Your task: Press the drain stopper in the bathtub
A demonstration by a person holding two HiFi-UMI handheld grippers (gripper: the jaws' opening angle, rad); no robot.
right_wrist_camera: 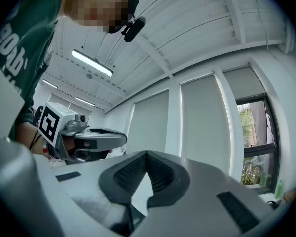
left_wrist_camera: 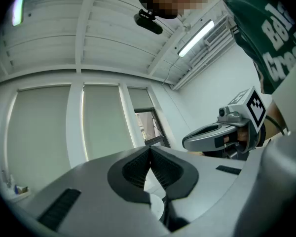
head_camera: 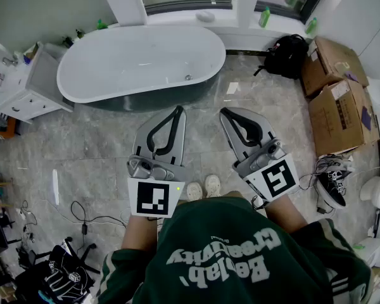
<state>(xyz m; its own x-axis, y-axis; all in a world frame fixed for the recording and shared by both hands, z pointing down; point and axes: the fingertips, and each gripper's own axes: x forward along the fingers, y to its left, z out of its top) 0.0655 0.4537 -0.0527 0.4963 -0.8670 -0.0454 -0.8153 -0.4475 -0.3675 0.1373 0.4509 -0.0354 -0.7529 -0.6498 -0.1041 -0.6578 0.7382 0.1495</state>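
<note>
Grey jaws of my left gripper [head_camera: 178, 110] and my right gripper [head_camera: 223, 112] were pressed together on nothing, side by side over the tiled floor [head_camera: 101, 151]; at twelve o'clock lay the white bathtub [head_camera: 126, 62]; its drain stopper [head_camera: 188, 78] sat untouched, well apart from both tips.

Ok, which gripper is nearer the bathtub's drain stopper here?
Left, slightly. The left gripper points almost straight at the drain stopper from outside the bathtub; the right gripper is held beside the left one, further off to the side.
</note>
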